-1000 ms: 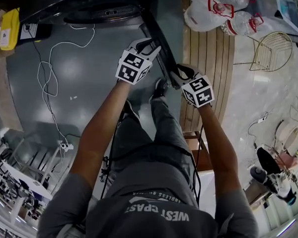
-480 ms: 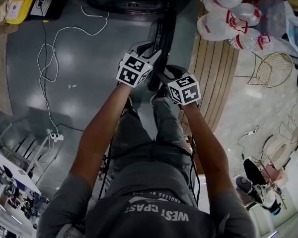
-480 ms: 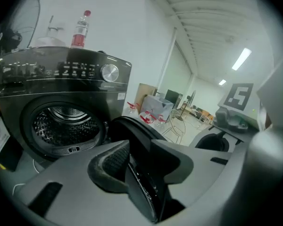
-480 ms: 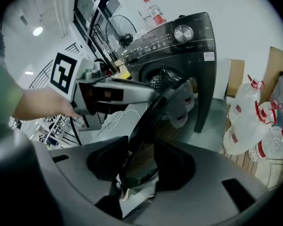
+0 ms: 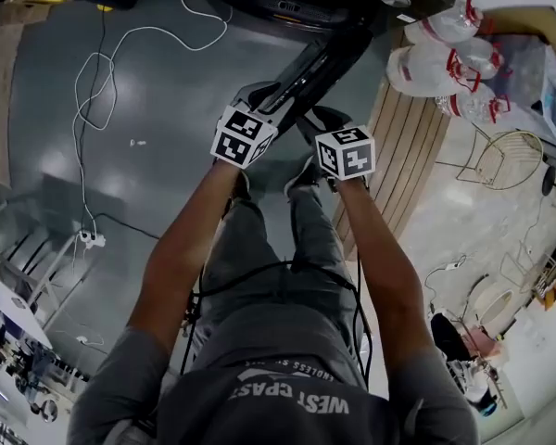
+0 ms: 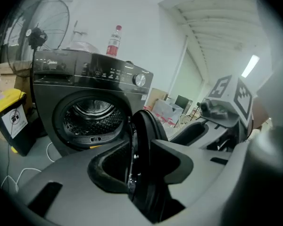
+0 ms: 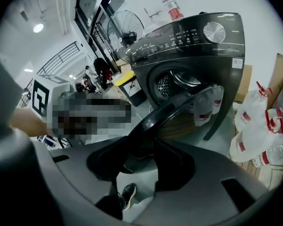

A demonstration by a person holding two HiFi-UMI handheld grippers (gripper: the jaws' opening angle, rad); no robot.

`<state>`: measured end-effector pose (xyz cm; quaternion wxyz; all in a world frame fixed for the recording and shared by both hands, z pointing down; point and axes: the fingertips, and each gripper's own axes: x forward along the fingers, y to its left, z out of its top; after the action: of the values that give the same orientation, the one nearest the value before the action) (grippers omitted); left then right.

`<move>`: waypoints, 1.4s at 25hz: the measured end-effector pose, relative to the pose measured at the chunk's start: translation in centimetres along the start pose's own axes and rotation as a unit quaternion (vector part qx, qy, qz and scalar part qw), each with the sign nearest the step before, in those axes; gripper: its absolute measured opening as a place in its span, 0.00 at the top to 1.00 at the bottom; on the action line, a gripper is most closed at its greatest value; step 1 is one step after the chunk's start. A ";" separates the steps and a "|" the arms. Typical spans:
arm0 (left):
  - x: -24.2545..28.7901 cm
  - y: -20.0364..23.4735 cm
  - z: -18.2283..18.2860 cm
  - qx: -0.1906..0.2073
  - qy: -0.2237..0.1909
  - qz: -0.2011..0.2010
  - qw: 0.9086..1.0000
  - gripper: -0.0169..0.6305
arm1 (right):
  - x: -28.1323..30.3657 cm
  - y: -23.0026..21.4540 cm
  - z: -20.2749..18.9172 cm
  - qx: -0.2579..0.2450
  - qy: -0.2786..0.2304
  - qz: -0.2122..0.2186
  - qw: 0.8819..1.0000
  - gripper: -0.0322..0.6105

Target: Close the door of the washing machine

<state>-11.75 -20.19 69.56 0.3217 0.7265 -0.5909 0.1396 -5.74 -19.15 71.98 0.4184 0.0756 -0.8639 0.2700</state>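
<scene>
Door (image 6: 144,140) of dark round glass at twelve o'clock, clamped in my left gripper (image 6: 144,171). My right gripper (image 7: 141,161) gapes beside it.

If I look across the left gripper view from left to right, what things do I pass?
Yellow bin → washing machine drum → open door, edge-on → marker cube on the other gripper.
</scene>
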 end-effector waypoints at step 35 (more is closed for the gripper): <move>-0.1 21.4 1.8 -0.039 -0.015 0.104 0.994 0.78 | 12.1 -1.3 17.5 -0.026 -0.050 -0.088 0.994 0.80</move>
<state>-32.34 -23.28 74.65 0.3250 0.6496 -0.6732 0.1384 -24.97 -28.37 72.95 0.3989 0.1540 -0.8804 0.2050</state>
